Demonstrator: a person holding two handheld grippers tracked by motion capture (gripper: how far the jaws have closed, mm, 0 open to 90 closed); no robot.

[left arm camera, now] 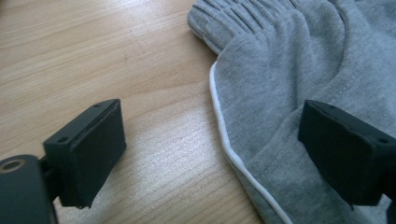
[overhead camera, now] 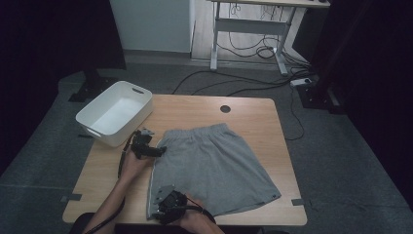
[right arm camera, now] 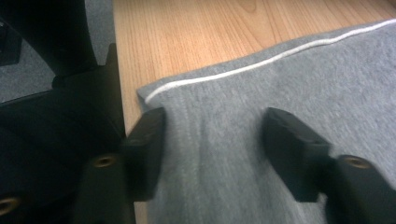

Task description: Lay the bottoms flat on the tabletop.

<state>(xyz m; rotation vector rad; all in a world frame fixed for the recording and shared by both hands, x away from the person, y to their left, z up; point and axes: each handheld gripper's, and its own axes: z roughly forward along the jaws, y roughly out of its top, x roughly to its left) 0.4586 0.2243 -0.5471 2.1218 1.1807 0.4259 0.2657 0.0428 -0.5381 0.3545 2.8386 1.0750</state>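
Two grippers worked grey shorts (overhead camera: pixel 214 165) lying flat on our worktop (overhead camera: pixel 253 112). Nearest, our right gripper (overhead camera: pixel 163 204) straddled the hem corner, pads not yet pinching fabric. Farther, left gripper (overhead camera: pixel 157 150) gaped wide over the white-piped edge. White bin (overhead camera: pixel 92 117) sat beyond.

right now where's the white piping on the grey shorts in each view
High view: the white piping runs down the left edge of the grey shorts, between the two grippers.
Left gripper view: the piping curves from centre down to the bottom edge, between the jaws.
Right gripper view: the piping crosses from the leg's corner at centre left up to the upper right.
Shared landmark: the wooden table bordering the piping.
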